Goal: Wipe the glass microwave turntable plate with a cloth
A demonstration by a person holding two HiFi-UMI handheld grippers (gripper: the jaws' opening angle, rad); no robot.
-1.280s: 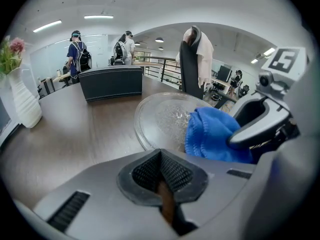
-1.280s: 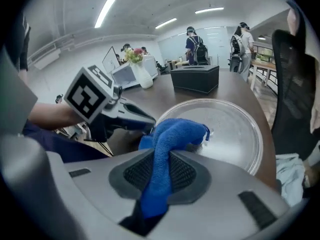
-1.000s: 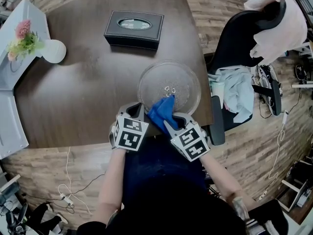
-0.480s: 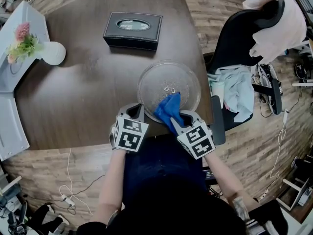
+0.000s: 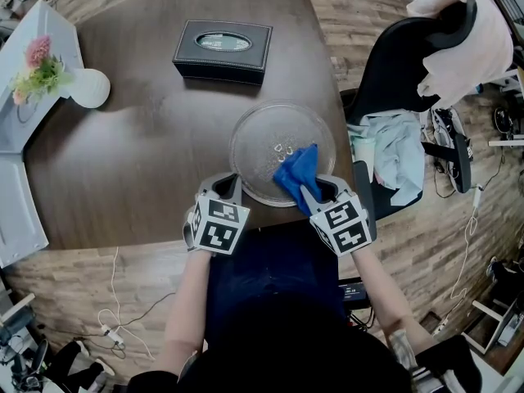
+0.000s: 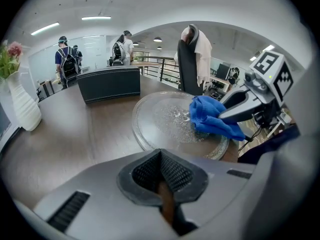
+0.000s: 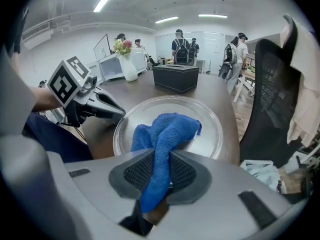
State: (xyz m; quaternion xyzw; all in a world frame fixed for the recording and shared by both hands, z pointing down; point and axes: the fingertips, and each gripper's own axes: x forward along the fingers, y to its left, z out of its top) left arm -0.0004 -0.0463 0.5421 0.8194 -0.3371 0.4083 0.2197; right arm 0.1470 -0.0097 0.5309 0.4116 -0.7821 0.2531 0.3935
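- The blue cloth (image 7: 167, 129) is pinched between the jaws of the right gripper (image 7: 161, 173).
- The cloth is pressed on the near right part of the glass plate (image 5: 254, 146).
- The left gripper (image 6: 160, 174) is pressed together with nothing in it, just beside the plate's near left rim.
- The plate is placed on the brown table (image 5: 139, 137), near its front edge, with a black box (image 5: 223, 47) behind it.

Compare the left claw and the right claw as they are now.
The right claw is shut on the blue cloth; the left claw is shut on nothing. The right claw reaches over the glass plate, cloth resting on it; the left claw sits by the plate's near left edge. Both point toward the plate.
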